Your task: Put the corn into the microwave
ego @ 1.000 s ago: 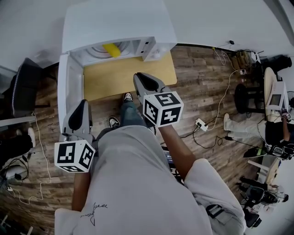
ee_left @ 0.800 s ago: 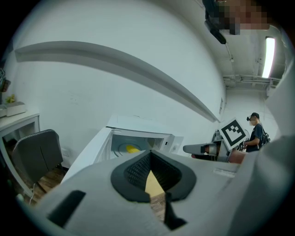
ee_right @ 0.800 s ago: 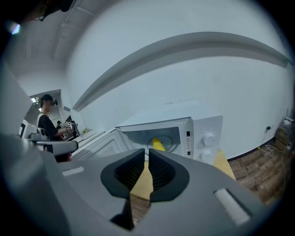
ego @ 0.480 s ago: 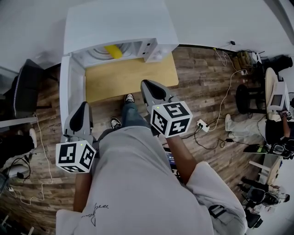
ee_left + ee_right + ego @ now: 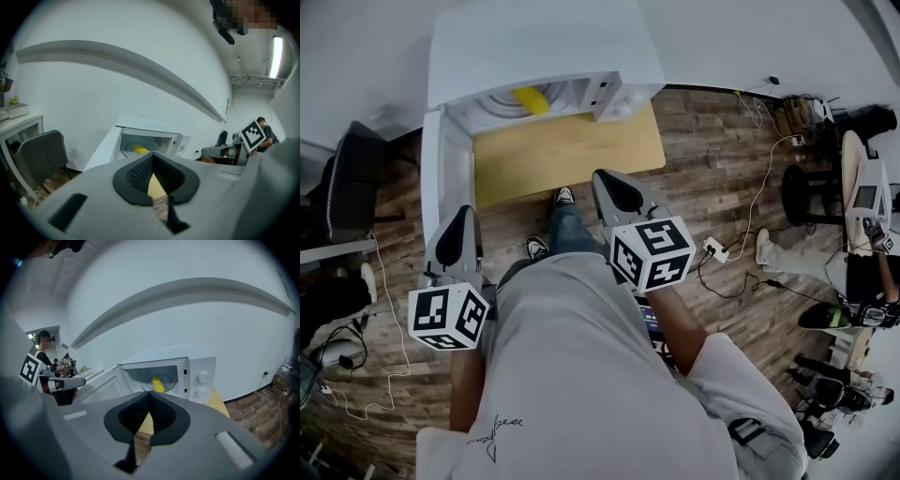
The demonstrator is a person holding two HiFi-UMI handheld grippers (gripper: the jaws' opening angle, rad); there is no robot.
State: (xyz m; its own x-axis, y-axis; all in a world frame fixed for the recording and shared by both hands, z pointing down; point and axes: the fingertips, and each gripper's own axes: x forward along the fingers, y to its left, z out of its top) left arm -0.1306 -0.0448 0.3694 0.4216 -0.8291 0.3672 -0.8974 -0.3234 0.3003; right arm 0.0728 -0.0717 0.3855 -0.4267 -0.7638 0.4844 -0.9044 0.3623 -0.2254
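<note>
Corn (image 5: 530, 99): lying inside the microwave (image 5: 544, 47), door (image 5: 442, 187) open.
Left gripper (image 5: 461, 220): jaws pressed together, empty.
Right gripper (image 5: 605, 183): jaws just closed, empty.

Yellow corn (image 5: 530, 99) lying inside white microwave (image 5: 544, 42), on its round turntable. Door (image 5: 441, 178) swung fully open leftward. Standing on wooden surface (image 5: 572, 155).

Open path over the tabletop (image 5: 572, 155) to the microwave (image 5: 544, 47) mouth; door (image 5: 445, 173) wide at left.
</note>
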